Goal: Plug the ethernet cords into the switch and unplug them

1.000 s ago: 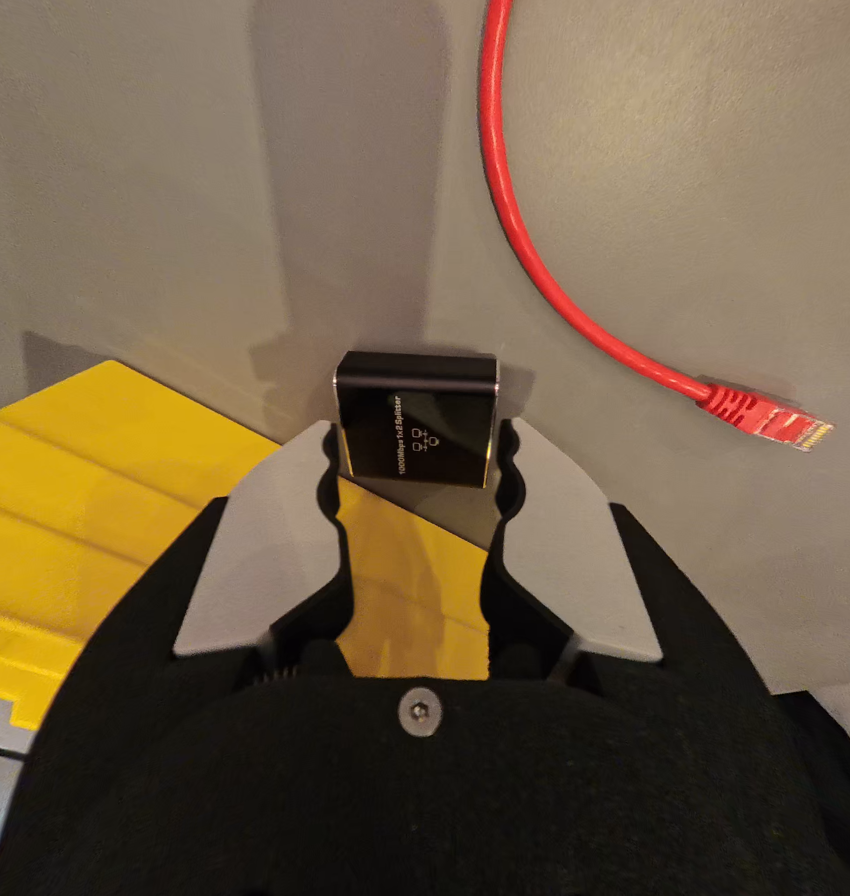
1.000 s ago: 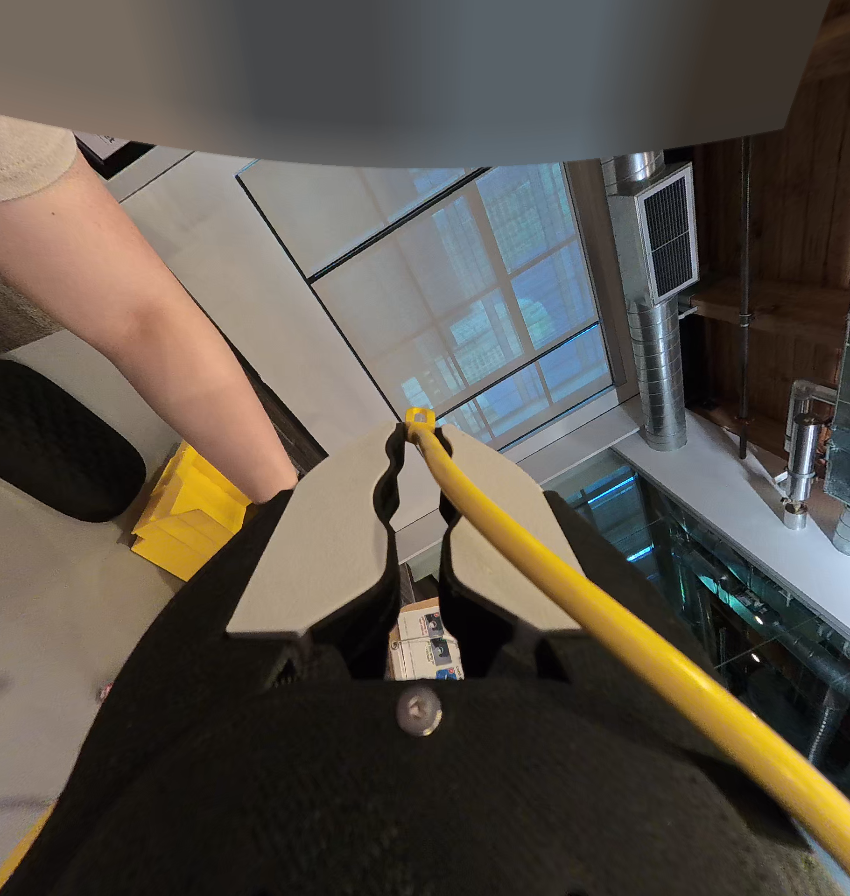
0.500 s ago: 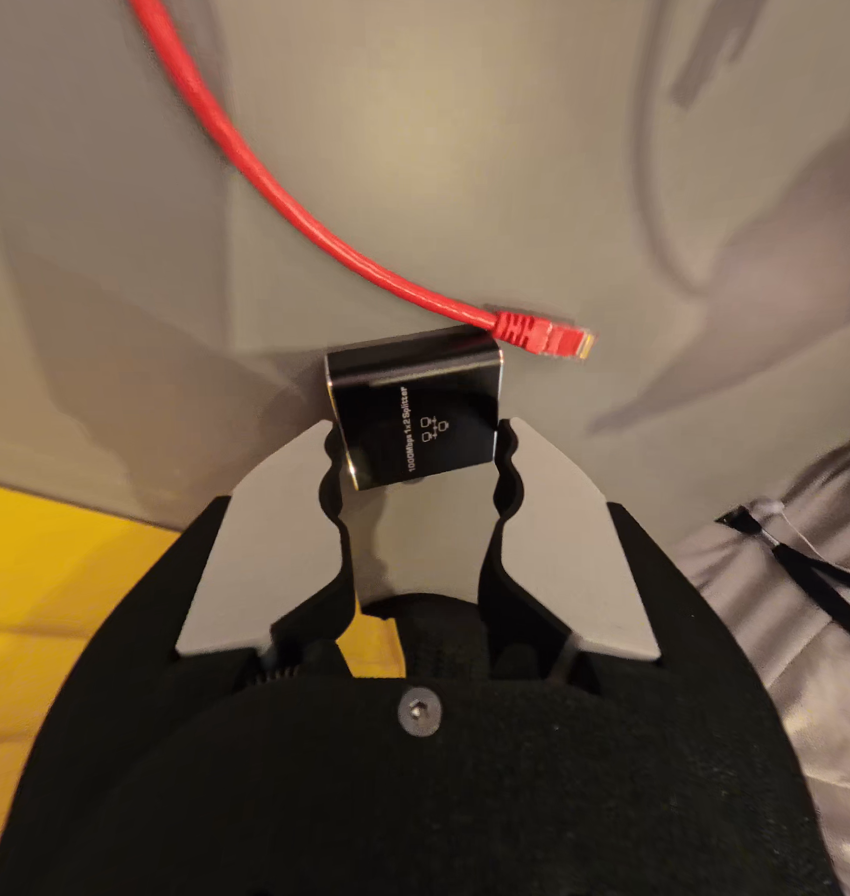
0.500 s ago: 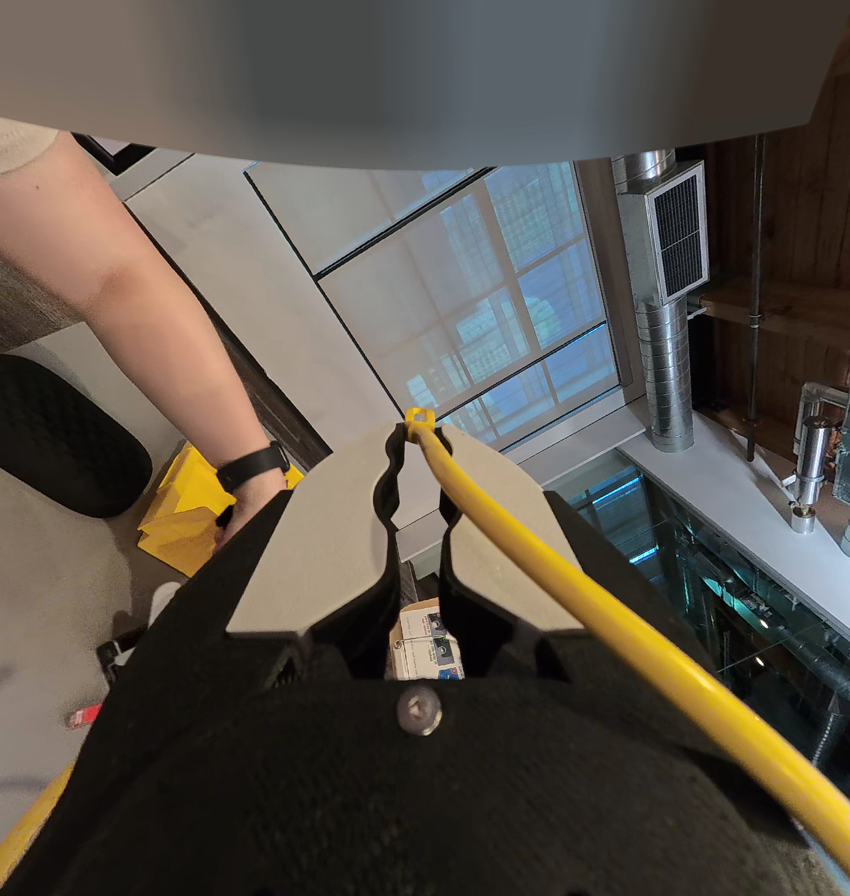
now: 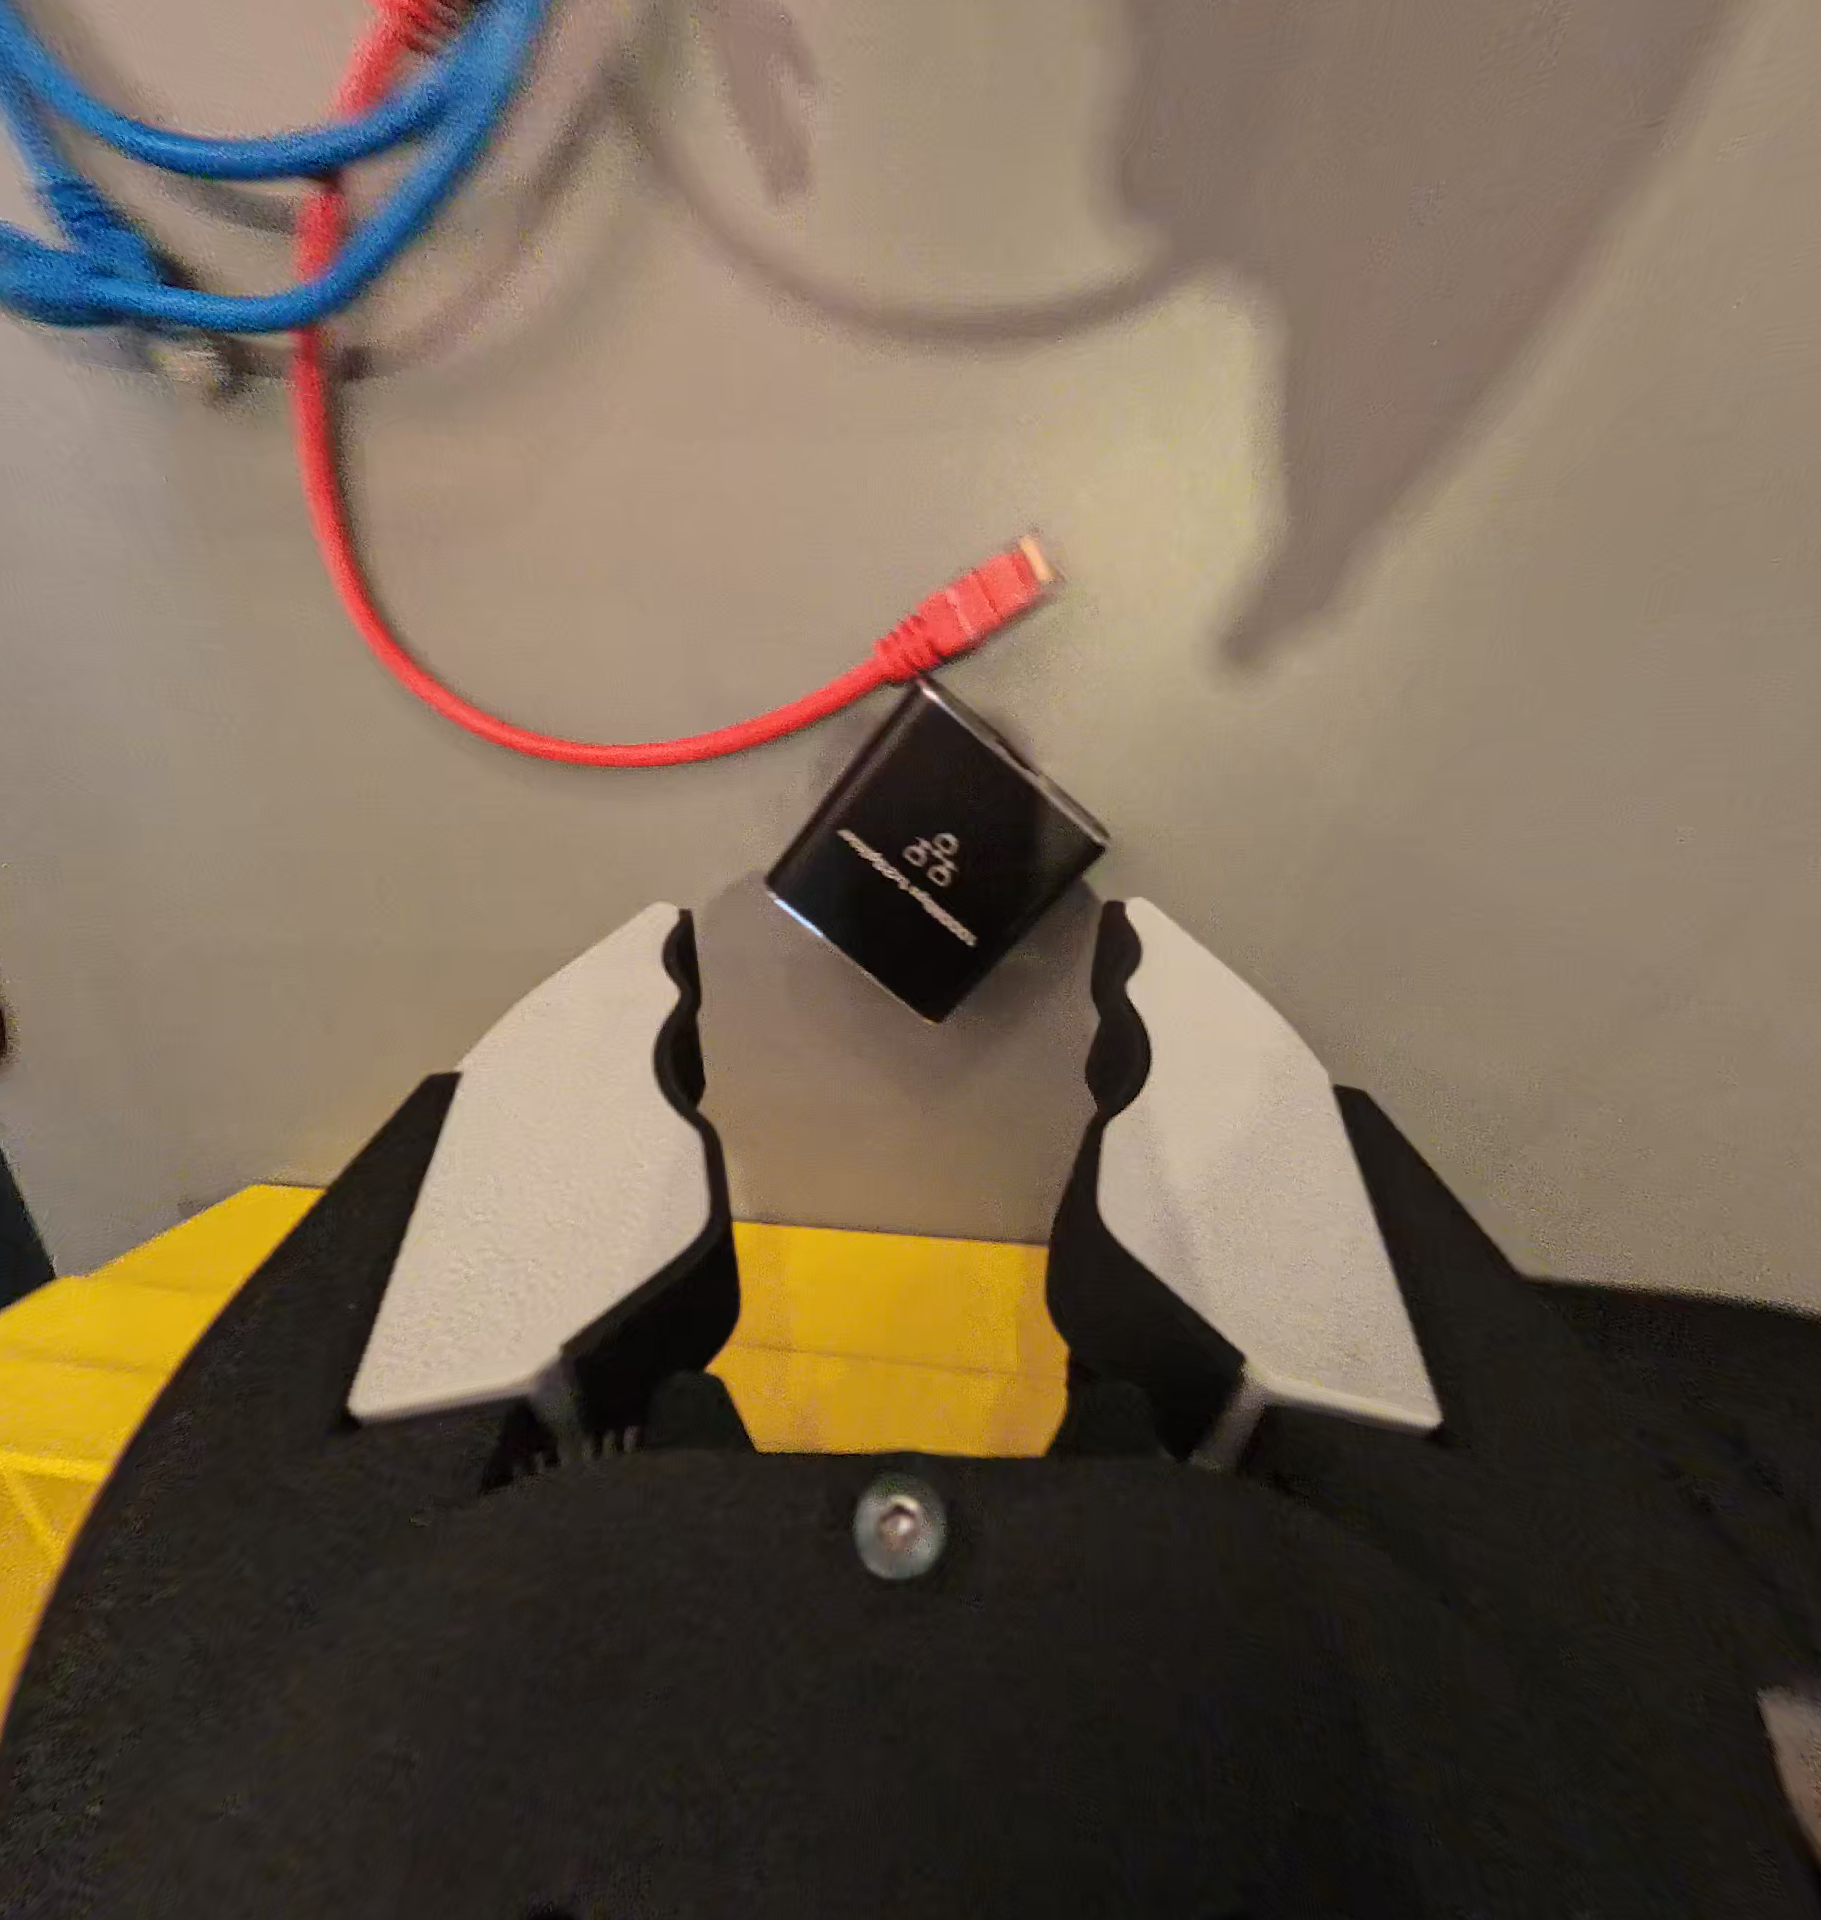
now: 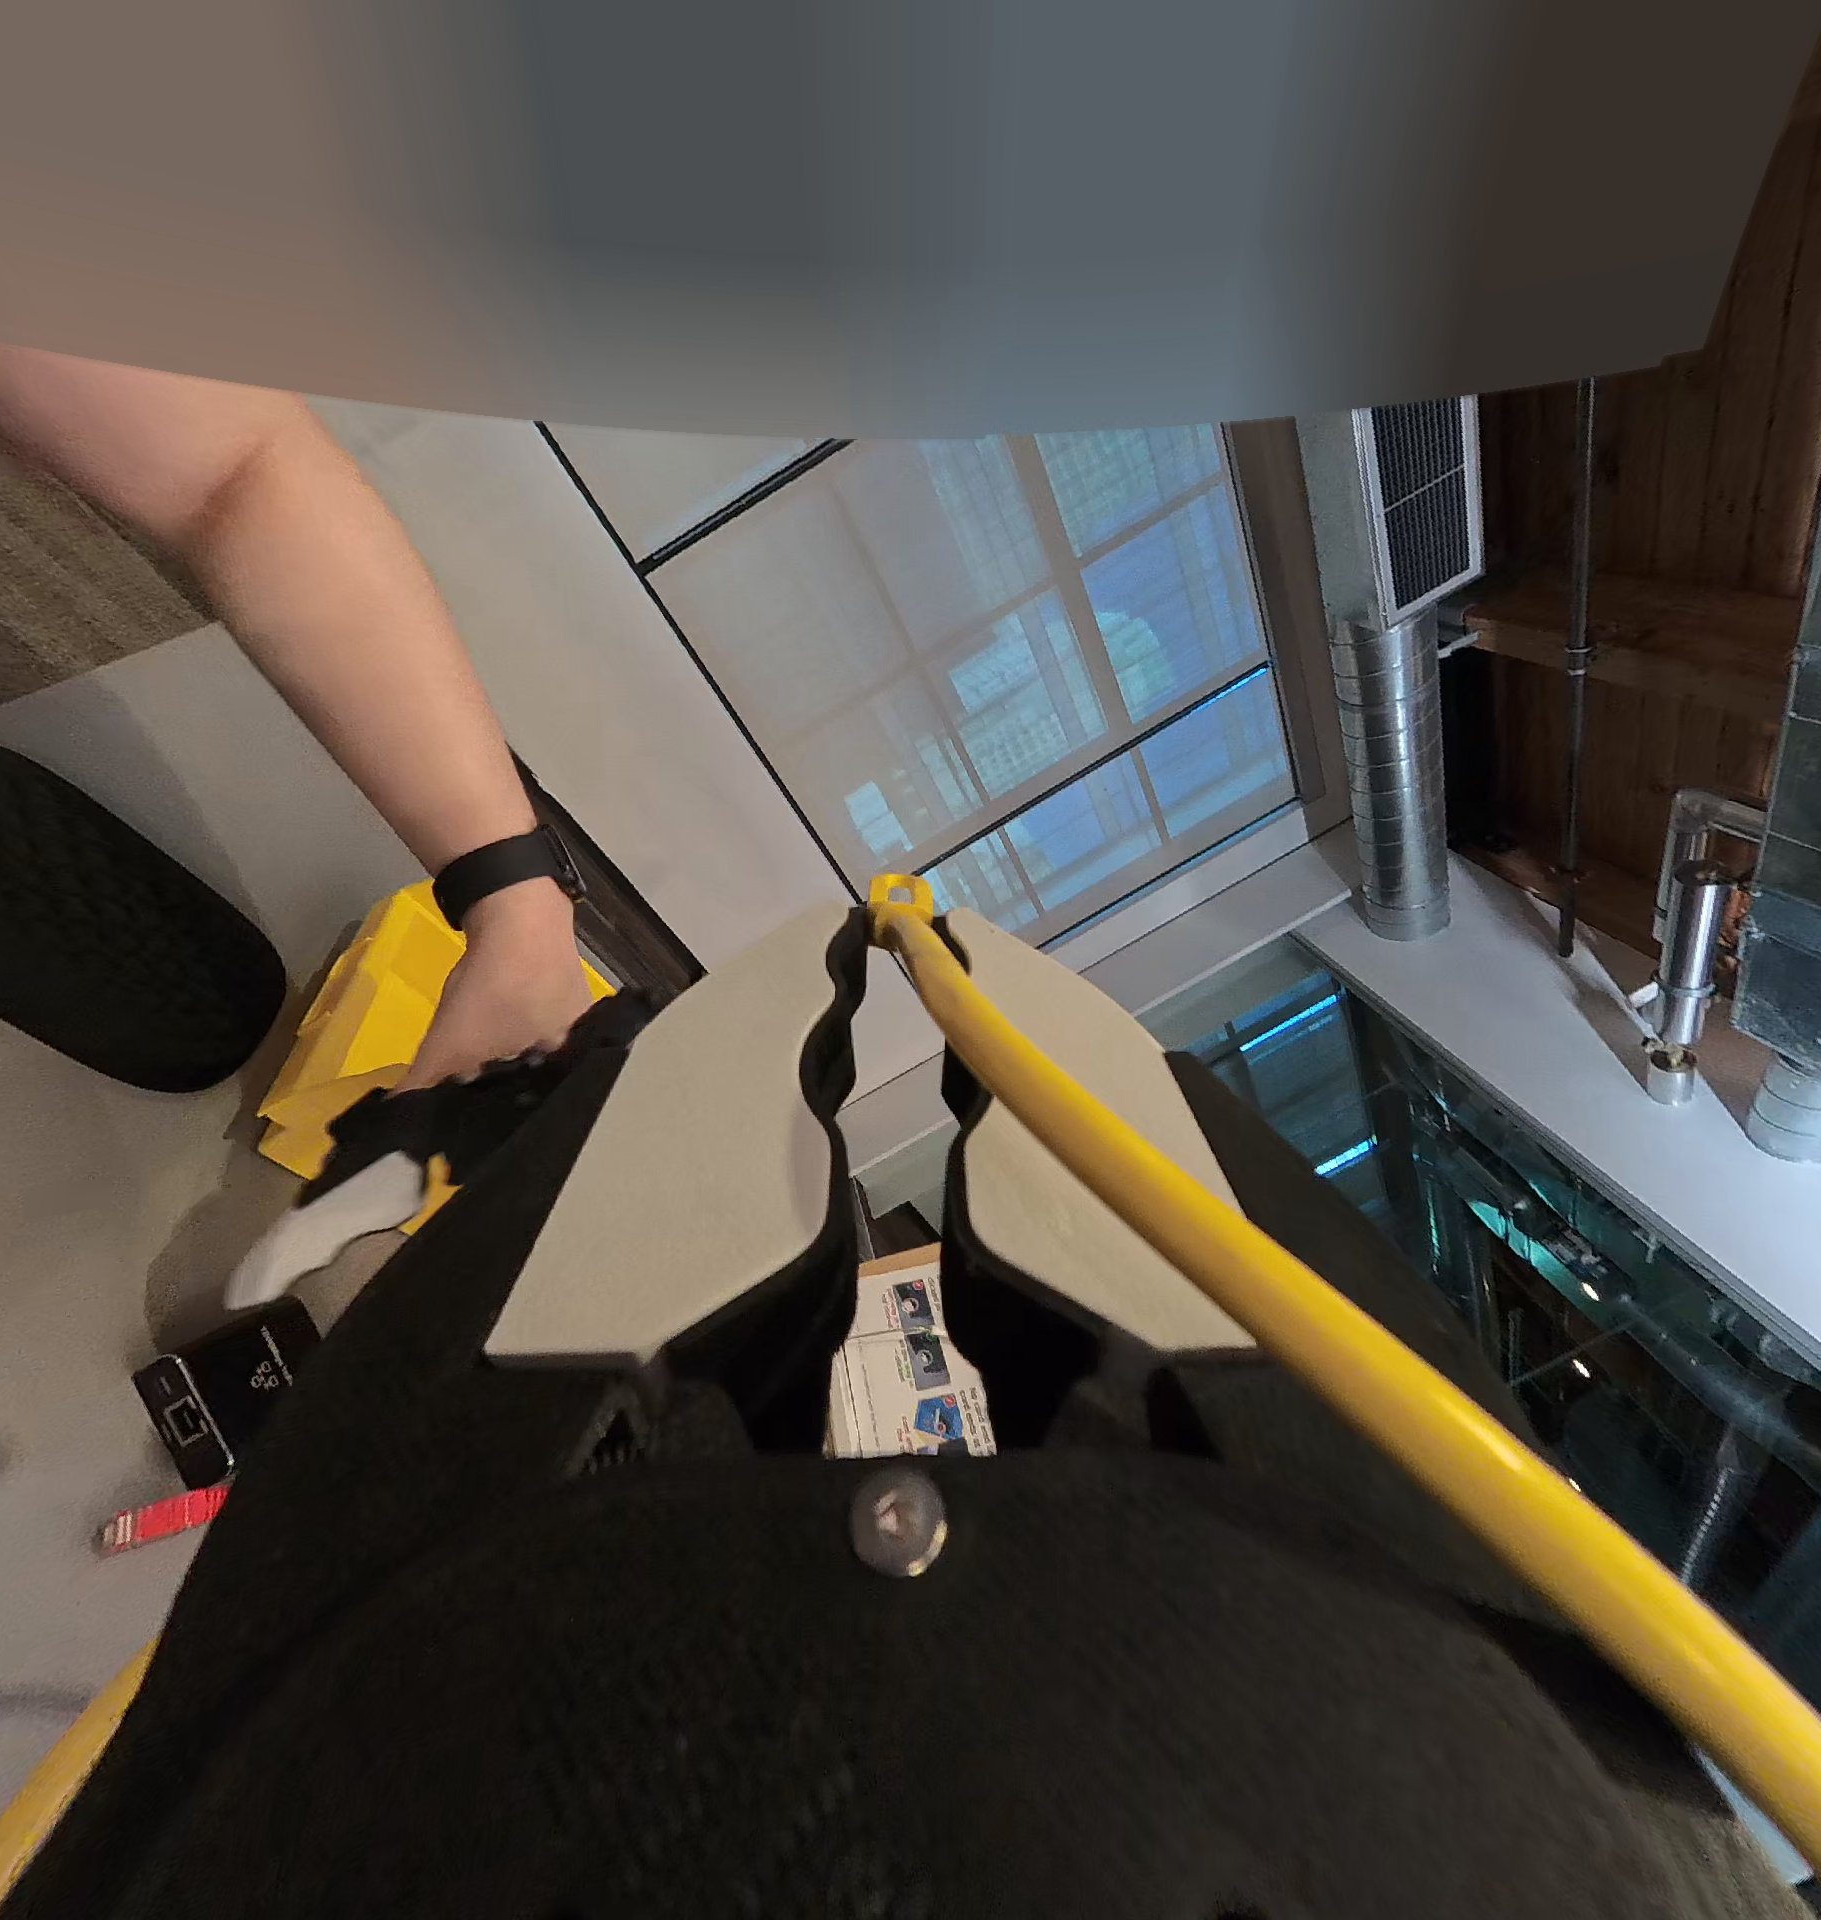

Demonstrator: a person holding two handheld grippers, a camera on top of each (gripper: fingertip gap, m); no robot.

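Two grippers: left gripper (image 5: 901, 925) spread wide, gripping nothing; right gripper (image 6: 890, 920) pinching the yellow cord (image 6: 1176, 1174) just behind its plug.
Switch (image 5: 937, 862): small glossy black box, lying askew on the grey table (image 5: 1508, 831), just ahead of the left fingertips, touching neither.
Red cord (image 5: 470, 686): loose, plug beside the switch.
Handling: switch looks light and slippery, likely to skid; grip its flat sides squarely.
Cords: bendy, so hold near the stiff plug.

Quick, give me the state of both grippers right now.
Left gripper: open, holding nothing; black switch lies free.
Right gripper: shut on yellow ethernet cord.
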